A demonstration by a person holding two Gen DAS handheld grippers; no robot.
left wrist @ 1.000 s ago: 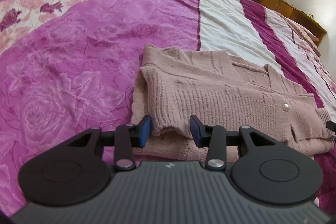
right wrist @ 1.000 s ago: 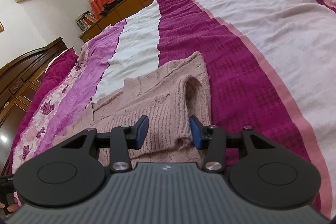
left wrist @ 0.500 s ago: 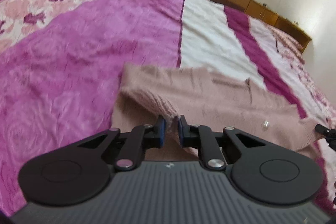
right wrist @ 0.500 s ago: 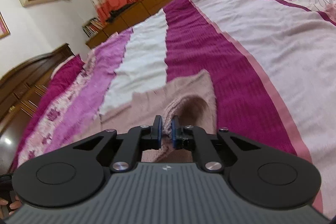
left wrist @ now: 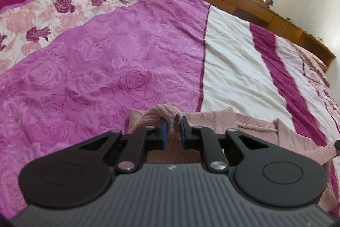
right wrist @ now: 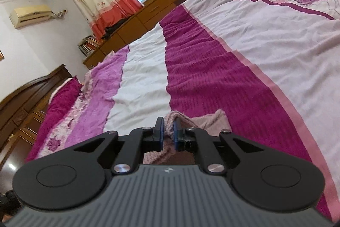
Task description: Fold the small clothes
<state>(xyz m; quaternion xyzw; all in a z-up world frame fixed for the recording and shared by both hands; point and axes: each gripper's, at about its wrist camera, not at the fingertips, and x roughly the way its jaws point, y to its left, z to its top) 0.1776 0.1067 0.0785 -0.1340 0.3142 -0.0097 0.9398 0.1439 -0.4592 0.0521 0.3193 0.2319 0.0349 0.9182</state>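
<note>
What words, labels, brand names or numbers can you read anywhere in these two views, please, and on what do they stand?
No readable text in either view.
Small pale emblem on the grey ribbed body behind the left gripper: a logo, no letters.
The same emblem behind the right gripper: no letters.
Cream wall air conditioner: any marking too small to read.
Stacked books on the wooden shelf: spines too blurred.

The cardigan (left wrist: 255,124) is dusty pink knit. The bedspread (left wrist: 127,56) has magenta rose print, with white and dark purple stripes. Claw pads (right wrist: 161,131) are blue.
</note>
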